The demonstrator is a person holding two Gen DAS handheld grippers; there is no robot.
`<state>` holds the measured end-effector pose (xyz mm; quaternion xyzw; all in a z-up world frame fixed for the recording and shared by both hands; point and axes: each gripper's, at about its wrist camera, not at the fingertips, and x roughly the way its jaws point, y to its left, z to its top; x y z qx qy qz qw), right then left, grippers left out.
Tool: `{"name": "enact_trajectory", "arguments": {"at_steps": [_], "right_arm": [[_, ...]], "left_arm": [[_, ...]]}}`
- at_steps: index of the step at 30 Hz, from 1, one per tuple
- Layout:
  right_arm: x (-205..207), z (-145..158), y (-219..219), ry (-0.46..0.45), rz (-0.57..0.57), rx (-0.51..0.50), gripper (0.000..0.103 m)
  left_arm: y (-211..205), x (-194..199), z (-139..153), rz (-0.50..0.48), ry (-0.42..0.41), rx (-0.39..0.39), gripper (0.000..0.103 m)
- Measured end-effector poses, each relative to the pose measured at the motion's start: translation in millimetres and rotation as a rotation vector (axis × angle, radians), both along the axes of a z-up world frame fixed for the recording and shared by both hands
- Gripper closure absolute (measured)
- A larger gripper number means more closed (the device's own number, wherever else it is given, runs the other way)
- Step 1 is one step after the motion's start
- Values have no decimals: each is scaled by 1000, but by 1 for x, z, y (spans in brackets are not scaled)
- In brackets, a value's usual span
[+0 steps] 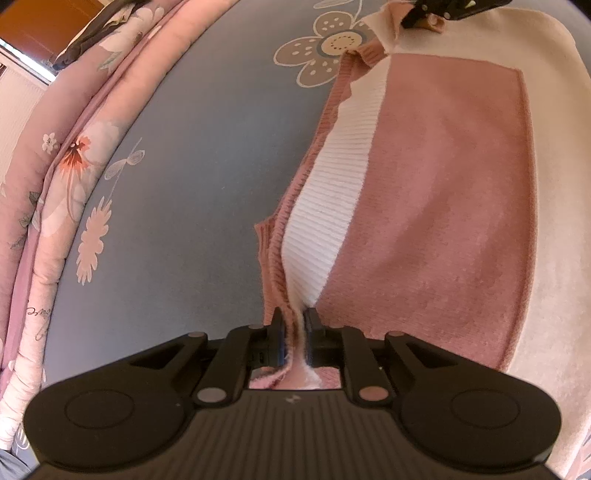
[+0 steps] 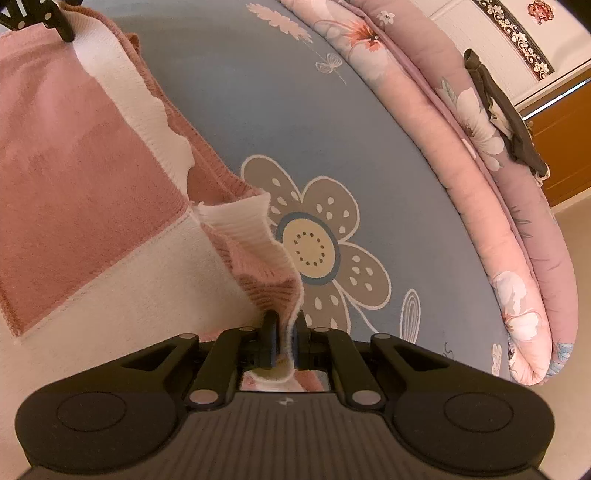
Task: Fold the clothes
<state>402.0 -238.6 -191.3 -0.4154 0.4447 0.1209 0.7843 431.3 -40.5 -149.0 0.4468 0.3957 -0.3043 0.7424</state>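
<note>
Clenched jaws are the first thing showing in the left wrist view: the left gripper (image 1: 294, 332) is pinching the ribbed hem of a pink and cream sweater (image 1: 436, 192), with the pink and white knit bunching up between its two black fingers (image 1: 276, 334). From that pinch the ribbed white band is running away along the garment's near edge, a pink ribbed layer lying just beside it, and the sweater is spreading out flat to the right across a blue bedsheet (image 1: 207, 166) printed with flowers. A large brown flower print (image 1: 325, 48) is sitting on the sheet near the far corner of the garment, where the right gripper (image 1: 424, 16) is reaching in at the top of the frame and touching the knit. A rolled pink floral quilt (image 1: 48, 177) is lying along the left edge of the sheet. In the right wrist view, the right gripper (image 2: 283, 332) is likewise gripping tight on the sweater (image 2: 74, 177), its jaws squeezing a folded ribbed corner that is curling upward out of the pinch. The garment is lying to the left on the bedsheet (image 2: 236, 110), the brown flower print (image 2: 314, 243) just beside the held corner. The left gripper (image 2: 64, 29) is showing at the top left, holding the far end of the same ribbed edge. The pink floral quilt (image 2: 476, 147) is curving along the right, with a dark brown cloth (image 2: 502, 107) resting on it.
</note>
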Motion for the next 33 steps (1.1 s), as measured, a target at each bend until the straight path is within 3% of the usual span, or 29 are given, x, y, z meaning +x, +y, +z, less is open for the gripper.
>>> {"name": "enact_trajectory", "arguments": {"at_steps": [2,4,6,11,15,18,20,23,28,33], "right_arm": [[2,3,-1,0,-4,6,86],[4,7,-2,0,-8,11,79],[6,10,-4,0,-13,19,71],[14,44,-14,21,-32,135,56],[28,70,-19,47,-54,291,55],[45,77,-22,143,-86,501,55],[62,66,-23,253,-107,645,56],[82,39,-26,401,-167,780,56],[105,3,-38,575,-270,957,56],[115,-16,-38,665,-303,1000,56]], "left_arm": [[1,2,1,10,-4,-4,84],[3,5,1,19,-8,-8,69],[4,7,2,29,-12,-12,63],[13,14,6,76,-28,-2,63],[23,16,19,159,-62,5,63],[21,10,41,219,-53,-105,65],[15,2,53,235,10,-242,63],[0,-14,50,201,142,-417,62],[-23,-25,23,188,248,-541,62],[-34,-22,10,195,293,-612,62]]}}
